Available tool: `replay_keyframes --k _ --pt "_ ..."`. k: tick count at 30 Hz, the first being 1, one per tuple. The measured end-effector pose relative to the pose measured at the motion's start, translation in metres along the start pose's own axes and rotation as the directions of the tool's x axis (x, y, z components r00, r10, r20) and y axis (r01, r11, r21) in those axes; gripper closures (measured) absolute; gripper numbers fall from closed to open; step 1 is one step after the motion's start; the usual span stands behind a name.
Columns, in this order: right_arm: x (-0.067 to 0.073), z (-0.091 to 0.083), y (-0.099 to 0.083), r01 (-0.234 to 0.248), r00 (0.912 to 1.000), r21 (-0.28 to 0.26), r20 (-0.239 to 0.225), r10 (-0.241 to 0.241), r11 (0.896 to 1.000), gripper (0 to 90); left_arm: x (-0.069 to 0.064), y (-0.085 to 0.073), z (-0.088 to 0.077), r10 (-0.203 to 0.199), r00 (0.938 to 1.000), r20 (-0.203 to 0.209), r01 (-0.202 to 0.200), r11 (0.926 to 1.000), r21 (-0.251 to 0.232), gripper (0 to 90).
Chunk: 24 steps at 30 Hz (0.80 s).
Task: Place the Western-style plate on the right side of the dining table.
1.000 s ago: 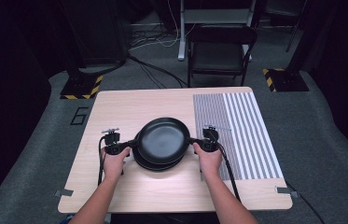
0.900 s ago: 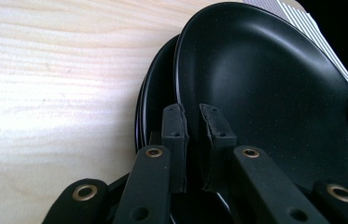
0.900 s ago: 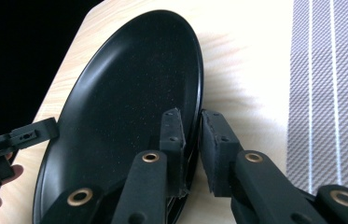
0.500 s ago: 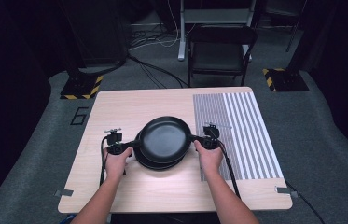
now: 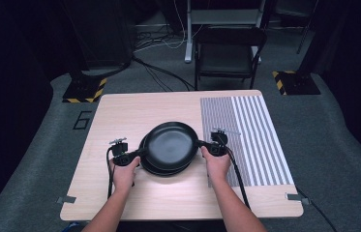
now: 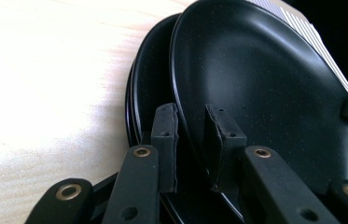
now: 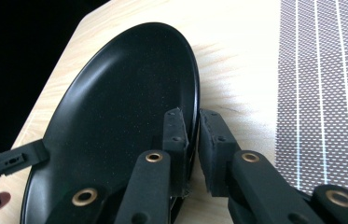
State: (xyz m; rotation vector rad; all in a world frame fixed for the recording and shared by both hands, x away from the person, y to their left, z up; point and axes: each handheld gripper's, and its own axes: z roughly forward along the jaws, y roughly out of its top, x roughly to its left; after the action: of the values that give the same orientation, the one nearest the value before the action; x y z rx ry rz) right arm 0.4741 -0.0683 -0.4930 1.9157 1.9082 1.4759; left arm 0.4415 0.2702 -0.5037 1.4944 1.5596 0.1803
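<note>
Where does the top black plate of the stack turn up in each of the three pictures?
High view: top black plate at table centre, between both grippers.
Left gripper view: fills the right half, rim between the jaws.
Right gripper view: fills the left half.
Shared landmark: the striped mat.

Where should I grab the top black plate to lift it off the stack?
Take the top plate by its thin raised rim, from opposite sides. The left tool and right tool each already straddle that rim, one jaw inside and one outside. The shallow, wide dish offers no other hold.
</note>
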Motion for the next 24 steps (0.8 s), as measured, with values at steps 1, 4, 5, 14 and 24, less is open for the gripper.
replay_keyframes --k 1,4,5,14,24 --pt "0.0 0.0 0.0 -0.004 1.0 -0.003 0.003 0.004 1.0 81.6 0.0 -0.001 0.0 0.001 1.0 -0.005 -0.001 1.0 -0.009 75.1" --pt "0.002 0.0 -0.002 -0.011 0.9998 -0.012 0.017 0.011 1.0 81.9 -0.003 -0.001 0.002 0.008 0.9997 -0.025 -0.009 0.9999 -0.013 75.5" --pt "0.003 0.0 -0.002 -0.01 0.9997 -0.016 0.021 0.011 1.0 81.9 -0.003 -0.001 0.002 0.02 0.9994 -0.029 -0.021 0.9996 -0.02 75.4" --pt "0.01 -0.011 -0.019 -0.016 0.9986 -0.035 0.051 0.018 0.999 75.0 -0.003 -0.005 0.003 -0.005 0.9995 -0.03 0.003 0.9987 -0.05 76.4" --pt "0.015 -0.014 -0.033 -0.078 0.9966 -0.028 0.024 0.079 0.997 75.4 0.002 -0.006 0.002 -0.044 0.999 0.003 0.044 0.9969 -0.065 78.4"
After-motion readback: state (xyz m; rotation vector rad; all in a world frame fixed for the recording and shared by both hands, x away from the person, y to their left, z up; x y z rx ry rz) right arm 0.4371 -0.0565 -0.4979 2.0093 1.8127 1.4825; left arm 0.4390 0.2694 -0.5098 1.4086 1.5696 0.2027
